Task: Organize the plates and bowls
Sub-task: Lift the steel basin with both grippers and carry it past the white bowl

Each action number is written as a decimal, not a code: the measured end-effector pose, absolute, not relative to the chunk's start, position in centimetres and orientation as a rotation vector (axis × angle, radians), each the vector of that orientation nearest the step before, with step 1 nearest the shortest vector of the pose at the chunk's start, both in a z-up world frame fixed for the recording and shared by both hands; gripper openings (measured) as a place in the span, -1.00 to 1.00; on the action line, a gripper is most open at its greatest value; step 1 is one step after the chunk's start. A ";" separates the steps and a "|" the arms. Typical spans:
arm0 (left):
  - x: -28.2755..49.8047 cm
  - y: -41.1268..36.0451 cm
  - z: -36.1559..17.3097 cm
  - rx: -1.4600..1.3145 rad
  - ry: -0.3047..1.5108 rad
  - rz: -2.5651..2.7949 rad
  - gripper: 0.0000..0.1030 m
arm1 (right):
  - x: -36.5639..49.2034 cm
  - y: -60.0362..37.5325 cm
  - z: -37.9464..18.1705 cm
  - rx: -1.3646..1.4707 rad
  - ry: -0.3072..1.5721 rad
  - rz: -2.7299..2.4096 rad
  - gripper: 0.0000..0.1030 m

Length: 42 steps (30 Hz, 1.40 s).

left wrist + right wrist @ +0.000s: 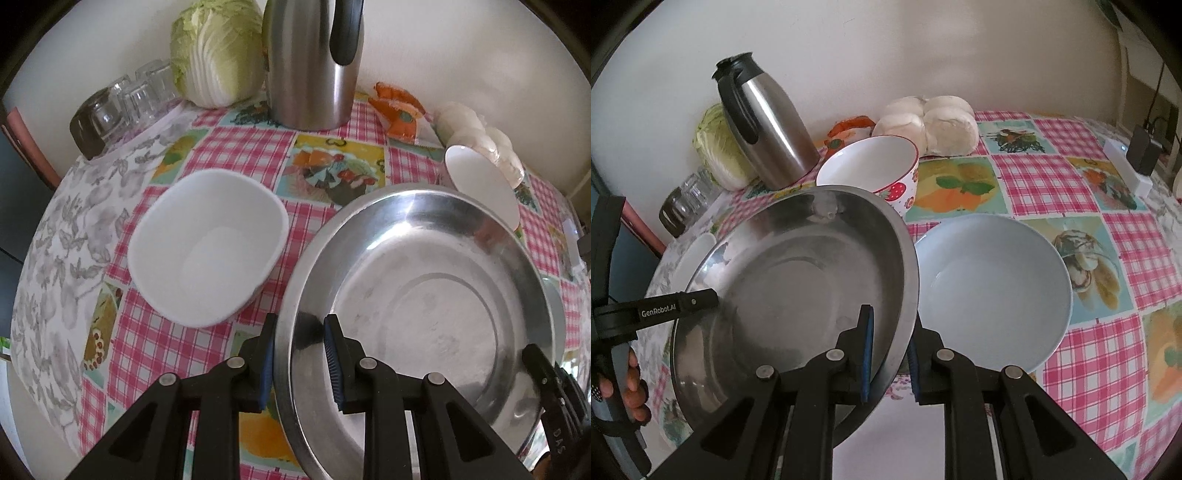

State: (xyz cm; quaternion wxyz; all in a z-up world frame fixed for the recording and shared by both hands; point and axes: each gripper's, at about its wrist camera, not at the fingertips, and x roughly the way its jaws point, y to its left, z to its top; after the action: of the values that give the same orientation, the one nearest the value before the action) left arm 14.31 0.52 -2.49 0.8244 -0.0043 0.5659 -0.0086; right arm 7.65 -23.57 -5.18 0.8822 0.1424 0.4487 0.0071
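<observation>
Steel plate (424, 295) lifted off checked tablecloth (229, 147), tilted. Left gripper (299, 363) fingers pinch plate's left rim; right gripper (890, 354) fingers pinch opposite rim. White bowl (210, 247) left of plate; pale blue plate (993, 291) right of it; strawberry bowl (871, 166) behind; steel jug (764, 125) further behind.

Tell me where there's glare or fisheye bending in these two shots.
Left wrist view: a bright streak of glare on the steel plate's upper rim, and the tablecloth bows outward. Right wrist view: softer sheen on the steel plate, the thermos leans from distortion, dark vignette in the corners.
</observation>
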 end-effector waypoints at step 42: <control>14.6 1.3 -2.4 -0.046 1.141 -0.018 -0.47 | 8.0 -22.5 -6.6 0.273 1.024 0.009 -0.63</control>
State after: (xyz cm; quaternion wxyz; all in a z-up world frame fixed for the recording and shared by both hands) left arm 14.56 1.28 -2.43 0.8413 -0.0218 0.5400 -0.0086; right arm 8.04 -22.50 -6.57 0.8629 0.1303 0.4884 0.0045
